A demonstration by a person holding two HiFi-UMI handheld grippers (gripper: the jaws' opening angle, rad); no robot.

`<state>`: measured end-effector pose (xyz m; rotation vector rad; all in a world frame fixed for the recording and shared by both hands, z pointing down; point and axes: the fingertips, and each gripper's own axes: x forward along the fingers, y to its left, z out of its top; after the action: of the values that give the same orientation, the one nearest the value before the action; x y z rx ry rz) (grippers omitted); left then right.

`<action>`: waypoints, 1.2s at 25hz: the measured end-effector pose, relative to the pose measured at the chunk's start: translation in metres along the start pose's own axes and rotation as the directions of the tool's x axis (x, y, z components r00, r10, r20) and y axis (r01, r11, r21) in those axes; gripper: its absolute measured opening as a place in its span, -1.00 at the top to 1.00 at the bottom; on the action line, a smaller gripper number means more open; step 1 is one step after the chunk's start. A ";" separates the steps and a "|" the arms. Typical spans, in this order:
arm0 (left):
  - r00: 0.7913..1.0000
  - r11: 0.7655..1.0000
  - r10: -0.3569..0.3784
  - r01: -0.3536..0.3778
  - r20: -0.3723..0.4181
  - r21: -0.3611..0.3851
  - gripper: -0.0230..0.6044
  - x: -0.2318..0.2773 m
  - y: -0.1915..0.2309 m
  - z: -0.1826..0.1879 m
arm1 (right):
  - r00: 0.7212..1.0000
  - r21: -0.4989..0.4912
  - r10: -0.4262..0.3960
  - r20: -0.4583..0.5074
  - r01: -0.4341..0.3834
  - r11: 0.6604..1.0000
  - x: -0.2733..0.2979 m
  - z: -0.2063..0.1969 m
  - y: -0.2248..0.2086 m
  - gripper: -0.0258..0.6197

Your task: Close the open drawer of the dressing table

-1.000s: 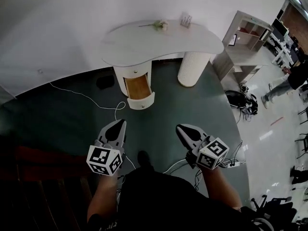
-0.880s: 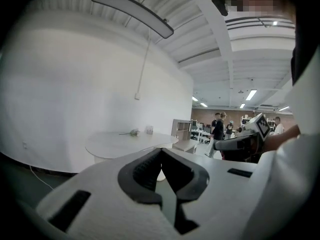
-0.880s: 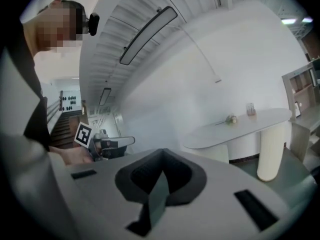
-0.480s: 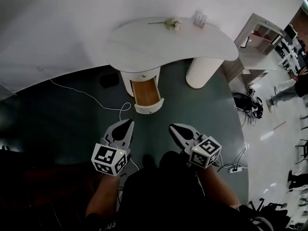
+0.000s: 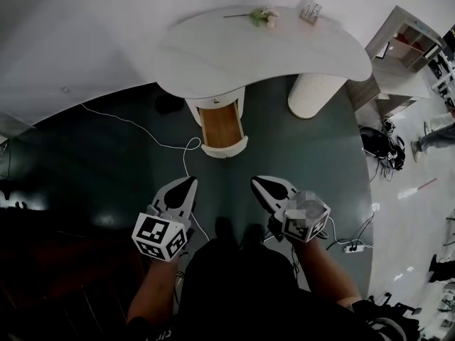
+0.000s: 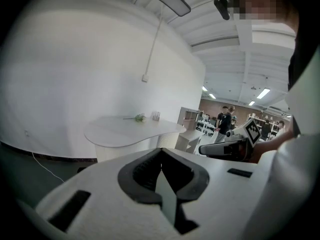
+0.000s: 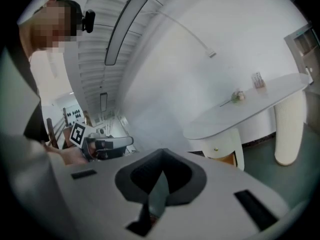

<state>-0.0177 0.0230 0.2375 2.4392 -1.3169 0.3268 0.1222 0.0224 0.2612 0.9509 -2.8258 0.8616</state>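
The white dressing table (image 5: 270, 48) stands against the wall. Its drawer (image 5: 222, 126) is pulled out from the left pedestal, showing a wooden inside, and its white front (image 5: 225, 148) faces me. My left gripper (image 5: 189, 182) and right gripper (image 5: 257, 182) hover side by side over the dark floor, short of the drawer front and touching nothing. Both point toward the table with jaws together and nothing between them. The right gripper view shows the table (image 7: 245, 111) and the open drawer (image 7: 228, 158) ahead. The left gripper view shows the tabletop (image 6: 132, 130).
A flower (image 5: 261, 16) and a small holder (image 5: 311, 11) lie on the tabletop. A fluted white column (image 5: 315, 94) carries its right end. A white cable (image 5: 142, 135) runs across the floor toward the drawer. A shelf unit (image 5: 407, 38), a black bag (image 5: 377, 145) and a power strip (image 5: 352, 247) are at the right.
I have walked closer to the table, and the drawer now sits nearer both grippers. The grippers keep their side-by-side pose, still shut and holding nothing.
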 end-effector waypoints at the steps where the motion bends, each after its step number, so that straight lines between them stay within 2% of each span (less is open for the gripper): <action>1: 1.000 1.000 0.001 -0.001 0.005 -0.001 0.90 0.004 -0.001 0.000 | 1.000 -0.001 0.007 -0.003 -0.007 1.000 0.000 0.001 -0.005 0.90; 3: 1.000 1.000 0.005 -0.005 0.005 -0.002 0.90 0.015 0.003 -0.005 | 1.000 0.001 0.000 -0.018 0.000 1.000 0.001 0.000 -0.020 0.90; 7: 1.000 0.999 0.004 -0.003 0.005 -0.049 0.90 0.032 0.035 -0.018 | 0.993 0.008 -0.074 -0.087 0.075 0.997 0.012 -0.012 -0.045 0.90; 13: 0.999 0.999 -0.043 0.043 0.020 -0.021 0.90 0.052 0.103 -0.033 | 0.979 -0.036 -0.163 -0.120 0.160 0.986 0.069 -0.015 -0.065 0.90; 15: 0.998 0.998 -0.063 0.064 0.004 -0.006 0.90 0.054 0.117 -0.040 | 0.980 -0.047 -0.163 -0.114 0.158 0.986 0.087 -0.016 -0.062 0.90; 18: 0.998 0.998 -0.055 0.055 0.000 0.006 0.90 0.058 0.136 -0.046 | 0.980 -0.049 -0.155 -0.126 0.150 0.988 0.109 -0.023 -0.066 0.90; 24: 0.998 0.999 -0.050 0.050 -0.028 -0.022 0.90 0.085 0.165 -0.058 | 0.981 -0.015 -0.130 -0.146 0.129 0.992 0.158 -0.038 -0.086 0.90; 30: 0.993 0.996 -0.083 0.082 -0.085 -0.021 0.90 0.107 0.164 -0.082 | 0.977 -0.014 -0.155 -0.147 0.155 0.988 0.155 -0.041 -0.123 0.90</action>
<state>-0.1001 -0.1082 0.3821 2.4289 -1.1751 0.3919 0.0610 -0.1218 0.3878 1.0443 -2.5890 0.8706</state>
